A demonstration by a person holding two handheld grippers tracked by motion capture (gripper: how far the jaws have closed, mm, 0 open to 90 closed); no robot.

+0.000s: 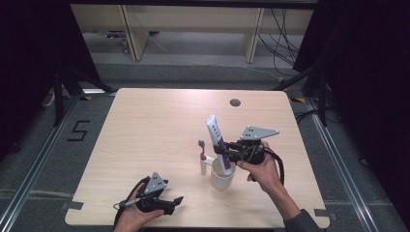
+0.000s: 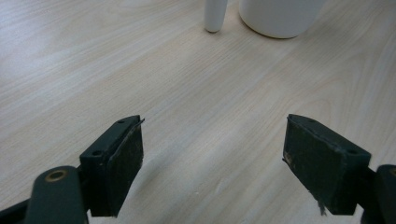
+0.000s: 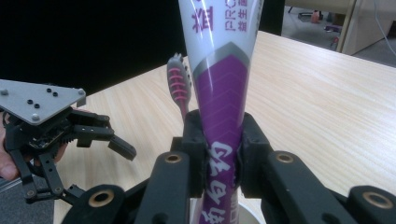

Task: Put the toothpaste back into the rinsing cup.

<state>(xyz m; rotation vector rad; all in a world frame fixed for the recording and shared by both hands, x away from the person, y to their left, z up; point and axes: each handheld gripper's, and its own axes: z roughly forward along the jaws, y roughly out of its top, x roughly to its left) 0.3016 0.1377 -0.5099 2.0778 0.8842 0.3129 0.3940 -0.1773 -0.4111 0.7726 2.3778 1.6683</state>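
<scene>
From the high view, the right tool (image 1: 227, 153) holds a white-and-purple toothpaste tube (image 1: 216, 136) upright, its lower end inside the white mug (image 1: 222, 177) near the right front of the table (image 1: 145, 135). A grey-and-pink toothbrush (image 1: 202, 157) stands just left of the mug. The right gripper view adds the grip itself: both black pads pinch the tube's purple part (image 3: 222, 116), with the toothbrush head (image 3: 179, 84) behind. The left tool (image 2: 212, 163) rests low near the front edge, jaws spread wide over bare wood, well apart from the mug (image 2: 280, 18).
</scene>
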